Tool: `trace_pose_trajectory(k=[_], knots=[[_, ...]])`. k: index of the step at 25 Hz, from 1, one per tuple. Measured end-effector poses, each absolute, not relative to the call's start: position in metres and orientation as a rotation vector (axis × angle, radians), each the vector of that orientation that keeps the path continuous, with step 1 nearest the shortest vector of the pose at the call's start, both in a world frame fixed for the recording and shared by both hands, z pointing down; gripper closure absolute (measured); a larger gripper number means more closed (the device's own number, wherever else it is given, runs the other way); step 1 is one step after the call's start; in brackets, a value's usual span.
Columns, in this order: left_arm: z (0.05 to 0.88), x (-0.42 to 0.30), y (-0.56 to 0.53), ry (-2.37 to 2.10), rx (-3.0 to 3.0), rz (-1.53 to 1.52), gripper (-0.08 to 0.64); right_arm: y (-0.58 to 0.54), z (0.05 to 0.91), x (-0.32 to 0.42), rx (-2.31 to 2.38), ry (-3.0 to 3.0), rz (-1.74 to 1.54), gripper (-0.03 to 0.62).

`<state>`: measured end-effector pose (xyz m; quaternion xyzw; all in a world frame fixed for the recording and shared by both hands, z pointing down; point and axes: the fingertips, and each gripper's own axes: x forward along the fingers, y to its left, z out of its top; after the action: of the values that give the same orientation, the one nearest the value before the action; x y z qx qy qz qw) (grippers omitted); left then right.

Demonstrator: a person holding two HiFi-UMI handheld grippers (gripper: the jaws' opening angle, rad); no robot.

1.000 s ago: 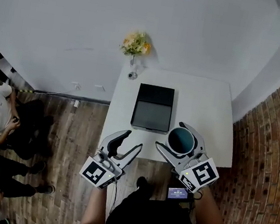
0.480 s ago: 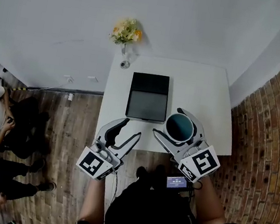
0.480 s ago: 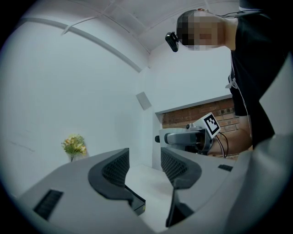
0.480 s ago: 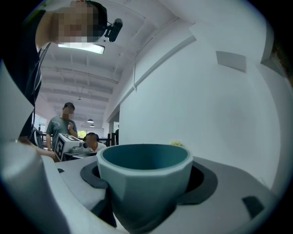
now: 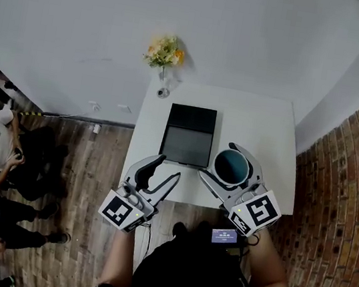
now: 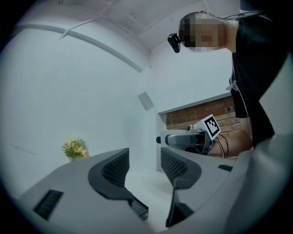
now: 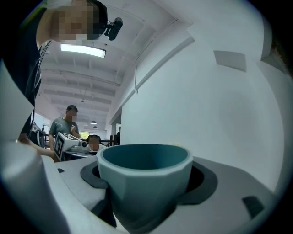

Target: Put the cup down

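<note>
Between the right gripper's (image 5: 218, 160) two fingers sat the cup (image 5: 232, 166), pinched at the sides, one dark pad on each flank. It stood upright, mouth up, its long axis plumb and square to the line from finger to finger. Nothing showed inside it.

- Cup: matte teal, thick rounded rim, wall cut in flat facets that narrowed toward the base. No handle in view. Looked like glazed ceramic, though that was a guess.
- Below the fingers: white table (image 5: 263, 129), smooth and bare at that spot, near its front edge. Whether the base touched the top could not be told; the right gripper view cut it off.
- Just left of the fingertips: dark flat tray (image 5: 188, 136), squared edges, close to the cup but apart from it.
- Left gripper (image 5: 169, 167): fingers spread, nothing between them, at the table's front edge, well left of the cup. Its pads (image 6: 114, 168) were black with a fine mesh grain.
- Far beyond both fingertips: small bunch of yellow flowers (image 5: 164, 50).

Judgement: the setting-down turned on a straight drop beneath the right fingers, kept clear of the tray; the right hand alone was placed for it.
</note>
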<state>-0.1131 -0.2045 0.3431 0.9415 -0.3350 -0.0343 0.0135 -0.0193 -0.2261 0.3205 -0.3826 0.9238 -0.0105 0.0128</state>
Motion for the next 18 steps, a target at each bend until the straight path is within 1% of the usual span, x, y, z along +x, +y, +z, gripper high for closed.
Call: trace_pose_trajectory(k=[7, 18], knots=[[0.344, -0.104, -0.215, -1.089, 2.929, -0.052, 0.353, -0.242, 0.322, -0.01, -1.141, 2.886, -0.037, 0.183], [0.359, -0.108, -0.235, -1.165, 2.885, -0.075, 0.354, -0.274, 0.346, -0.015, -1.102, 2.899, -0.024, 0.183]])
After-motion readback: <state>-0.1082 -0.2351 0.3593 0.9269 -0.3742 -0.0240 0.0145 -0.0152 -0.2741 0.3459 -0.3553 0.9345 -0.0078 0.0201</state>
